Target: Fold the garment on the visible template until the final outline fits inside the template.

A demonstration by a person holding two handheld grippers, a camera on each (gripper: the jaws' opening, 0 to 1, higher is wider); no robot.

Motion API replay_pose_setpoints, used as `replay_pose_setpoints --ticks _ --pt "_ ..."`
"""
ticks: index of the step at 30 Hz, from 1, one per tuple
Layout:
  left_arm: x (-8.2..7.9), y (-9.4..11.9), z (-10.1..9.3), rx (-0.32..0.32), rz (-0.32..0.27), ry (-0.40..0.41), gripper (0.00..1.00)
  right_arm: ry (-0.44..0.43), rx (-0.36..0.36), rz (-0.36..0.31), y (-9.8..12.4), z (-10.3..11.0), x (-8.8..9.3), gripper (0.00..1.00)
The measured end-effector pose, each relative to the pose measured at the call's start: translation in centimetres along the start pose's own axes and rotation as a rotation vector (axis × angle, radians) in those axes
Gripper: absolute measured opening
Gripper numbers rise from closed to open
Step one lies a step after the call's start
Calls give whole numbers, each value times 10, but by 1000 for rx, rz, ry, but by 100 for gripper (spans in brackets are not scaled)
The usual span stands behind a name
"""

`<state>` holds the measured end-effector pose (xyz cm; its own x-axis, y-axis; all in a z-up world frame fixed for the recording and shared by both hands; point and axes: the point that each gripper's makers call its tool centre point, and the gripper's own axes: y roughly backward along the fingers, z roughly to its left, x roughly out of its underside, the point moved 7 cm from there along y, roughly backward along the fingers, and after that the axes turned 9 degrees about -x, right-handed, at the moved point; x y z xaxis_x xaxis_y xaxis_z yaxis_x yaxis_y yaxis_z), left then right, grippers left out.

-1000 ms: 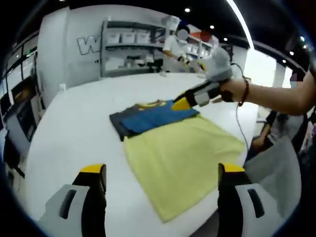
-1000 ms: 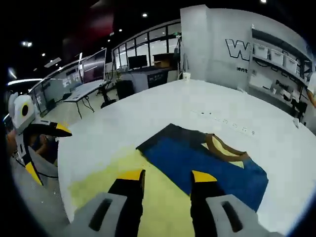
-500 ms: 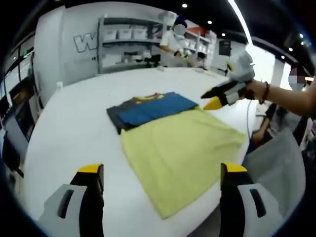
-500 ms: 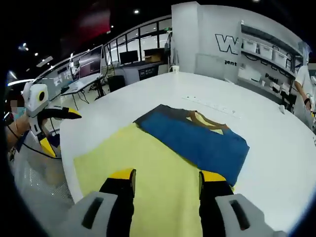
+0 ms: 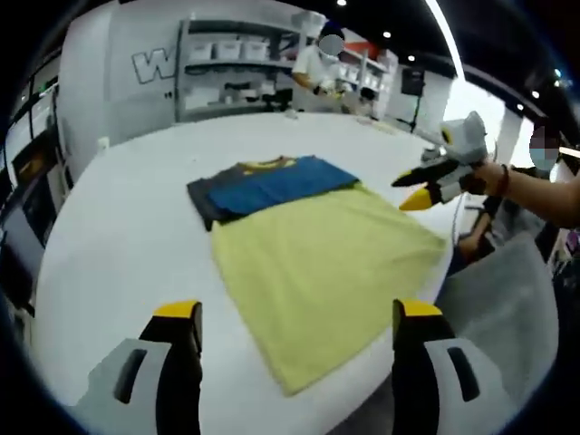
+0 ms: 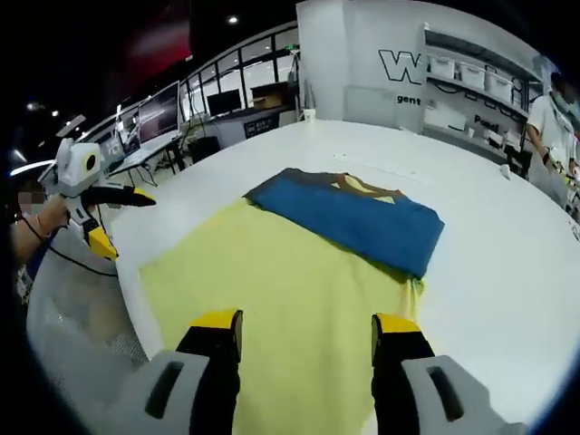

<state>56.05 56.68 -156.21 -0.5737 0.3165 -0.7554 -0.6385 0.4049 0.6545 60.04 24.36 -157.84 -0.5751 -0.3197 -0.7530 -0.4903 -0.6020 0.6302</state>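
A folded blue garment (image 5: pixel 267 186) with a dark grey edge and a yellow collar lies flat on the white table. It rests along the far edge of a yellow rectangular template (image 5: pixel 326 263) and slightly overlaps it. My left gripper (image 5: pixel 296 314) is open and holds nothing, hovering back from the template's near corner. Off the template's right side, a hand holds my right gripper (image 5: pixel 408 192). In the right gripper view the garment (image 6: pixel 349 213) lies beyond the template (image 6: pixel 272 290). My right gripper (image 6: pixel 305 324) is open above the template, and my left gripper (image 6: pixel 125 223) hangs off the table's left edge.
The round white table (image 5: pixel 118 236) has bare surface around the cloths, and its edge runs close to the template's near corner. Shelves with bins (image 5: pixel 227 77) and a standing person (image 5: pixel 322 68) are at the back. Desks with monitors (image 6: pixel 159 113) stand beyond the table.
My right gripper has drawn back from over the blue garment to beyond the template's side. My left gripper has stayed open, and the garment lies where it was.
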Motion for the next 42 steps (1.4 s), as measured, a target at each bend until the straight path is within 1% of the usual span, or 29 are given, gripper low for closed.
replay_pose_setpoints --ticks 2,4,5,7,8,9,12,13,15,17,19,20,22,23,24,25,27,28,29,30,32,35,36,38,41,42 --pt "4 -2 -2 3 11 1 82 2 0 16 4 0 12 56" --pt "6 -3 -3 3 24 2 80 4 -3 25 6 1 16 56" --pt "7 -3 -3 2 26 1 79 4 -1 32 7 1 21 56" --pt "15 -4 -3 5 58 9 78 -1 8 52 11 3 33 56" --pt "18 -5 -3 3 68 17 78 -5 16 53 13 4 37 56" --pt "22 -5 -3 -4 90 35 77 -5 25 59 15 5 41 56" --pt "27 -8 1 -13 107 51 72 -4 38 67 18 7 47 56" --pt "29 -8 2 -17 111 56 71 -4 42 66 17 1 50 57" --pt "34 -6 2 -23 124 70 68 -18 54 63 22 -3 58 59" --pt "38 -7 2 -34 135 93 65 -28 58 74 24 -2 63 58" --pt "39 -7 2 -33 139 99 61 -29 62 75 25 -2 66 58" --pt "43 -8 6 -53 141 134 59 -31 71 73 28 -2 70 58" --pt "45 -9 8 -76 138 147 58 -36 75 72 28 0 72 57" --pt "47 -10 8 -85 155 155 58 -55 87 60 34 6 75 57" --pt "49 -10 7 -93 170 151 57 -62 89 60 36 7 77 57" --pt "51 -11 8 -101 184 130 56 -70 90 60 38 7 78 57" --pt "55 -11 8 -107 206 110 54 -73 98 73 39 8 88 56" --pt "57 -12 7 -109 223 99 54 -71 102 73 41 5 89 56" --pt "57 -12 4 -107 228 90 54 -70 105 75 41 5 91 55" --pt "57 -13 4 -107 235 90 55 -85 109 77 42 4 96 54" --pt "57 -15 5 -109 234 85 56 -95 105 73 43 10 95 53" --pt "57 -17 7 -117 242 104 50 -116 103 72 42 12 98 49" --pt "57 -17 8 -117 241 110 47 -117 103 70 41 10 100 47" --pt "57 -18 8 -114 249 130 45 -128 108 64 40 13 102 43" --pt "60 -21 8 -111 269 156 45 -145 131 50 38 9 105 35" --pt "60 -21 8 -113 273 161 45 -144 139 35 38 10 104 33"
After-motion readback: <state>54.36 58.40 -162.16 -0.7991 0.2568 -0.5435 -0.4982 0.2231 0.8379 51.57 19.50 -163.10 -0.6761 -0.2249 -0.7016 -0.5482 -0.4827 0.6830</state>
